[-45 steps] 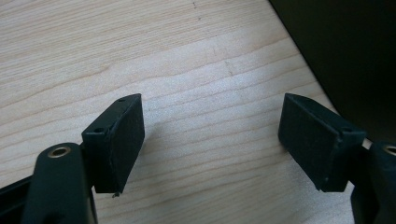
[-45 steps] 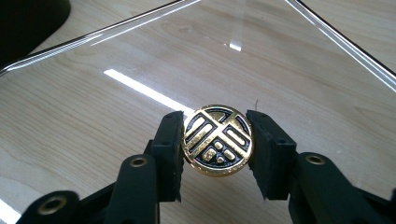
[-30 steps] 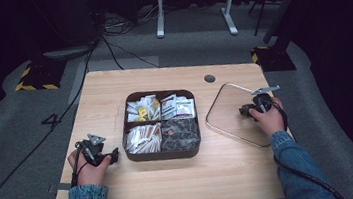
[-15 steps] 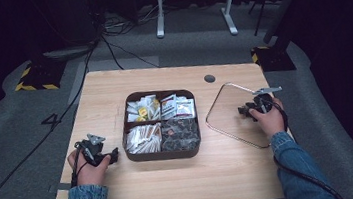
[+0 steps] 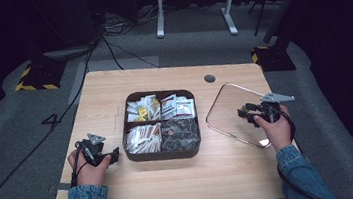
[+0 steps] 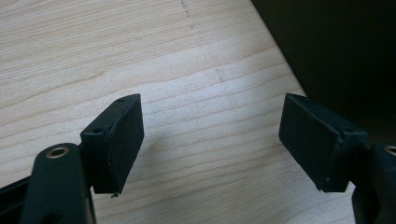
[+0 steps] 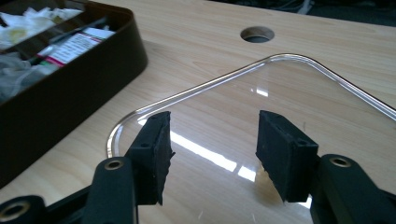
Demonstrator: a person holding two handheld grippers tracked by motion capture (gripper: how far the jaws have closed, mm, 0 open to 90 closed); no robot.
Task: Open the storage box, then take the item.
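Note:
A dark brown four-compartment box [image 5: 165,155] stands mid-table, with packets and sachets in its compartments. To its right a clear, rounded lid [image 5: 231,111] lies flat on the wood. My right gripper [image 5: 243,114] hovers over the lid's near right part. Its jaws have just been opening, and there is nothing between them. The right gripper view shows the right gripper [image 7: 212,144] just above the lid [image 7: 299,93], with the box [image 7: 70,88] to the left. My left gripper [image 5: 113,154] rests left of the box, open and empty. In its own view the left gripper [image 6: 212,140] frames bare wood beside the box wall [image 6: 336,51].
A round cable hole [image 5: 209,78] lies in the table behind the lid. The wooden table [image 5: 184,184] has bare wood along its front and left. Cables and a white stand sit on the dark floor beyond the far edge.
The right hand has drawn back a little toward the near edge over the lid, and its jaws now stand apart. The left hand has stayed put.

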